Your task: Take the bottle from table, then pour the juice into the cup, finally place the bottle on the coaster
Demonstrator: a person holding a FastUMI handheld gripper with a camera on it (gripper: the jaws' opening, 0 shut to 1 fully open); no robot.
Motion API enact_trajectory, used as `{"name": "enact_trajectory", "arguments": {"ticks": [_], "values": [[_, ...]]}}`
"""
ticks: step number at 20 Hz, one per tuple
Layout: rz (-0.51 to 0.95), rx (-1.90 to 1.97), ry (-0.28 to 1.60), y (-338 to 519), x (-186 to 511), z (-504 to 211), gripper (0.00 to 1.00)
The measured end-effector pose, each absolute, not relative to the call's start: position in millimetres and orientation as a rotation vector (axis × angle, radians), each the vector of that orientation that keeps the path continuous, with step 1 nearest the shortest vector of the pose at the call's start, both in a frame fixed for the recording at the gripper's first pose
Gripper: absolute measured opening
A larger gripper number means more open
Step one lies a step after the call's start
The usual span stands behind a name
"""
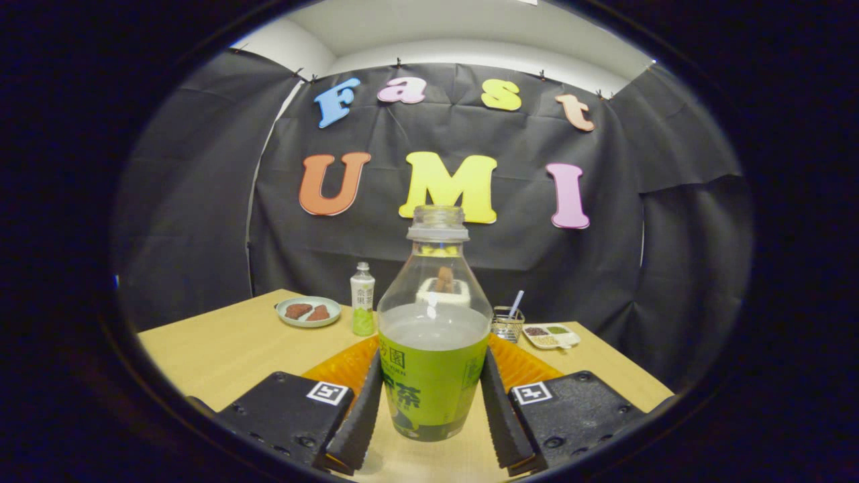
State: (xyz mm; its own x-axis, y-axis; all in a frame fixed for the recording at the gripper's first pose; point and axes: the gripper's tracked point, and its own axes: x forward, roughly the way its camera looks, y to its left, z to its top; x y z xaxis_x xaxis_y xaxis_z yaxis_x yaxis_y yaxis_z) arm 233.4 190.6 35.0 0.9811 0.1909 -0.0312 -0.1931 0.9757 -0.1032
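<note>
Fingers (362, 409) — both pressing bottle (433, 335)

A: What sort of place is this looking like?
B: A staged recording booth, not a home. Black cloth (523, 228) is hanging as the walls, pinned along the top below a white ceiling.
A: Any furniture?
B: A wooden table (221, 345) is standing in as a dining spot, carrying a plate of snacks (308, 312) and a small divided dish (551, 335).
</note>
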Motion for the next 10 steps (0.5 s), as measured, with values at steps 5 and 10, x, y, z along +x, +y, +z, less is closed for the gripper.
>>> {"name": "enact_trajectory", "arguments": {"ticks": [5,10], "values": [[0.216,-0.092,0.056,198.0,267.8,-8.4,0.75],[0.229,-0.116,0.063,201.6,294.1,-24.8,0.76]]}}
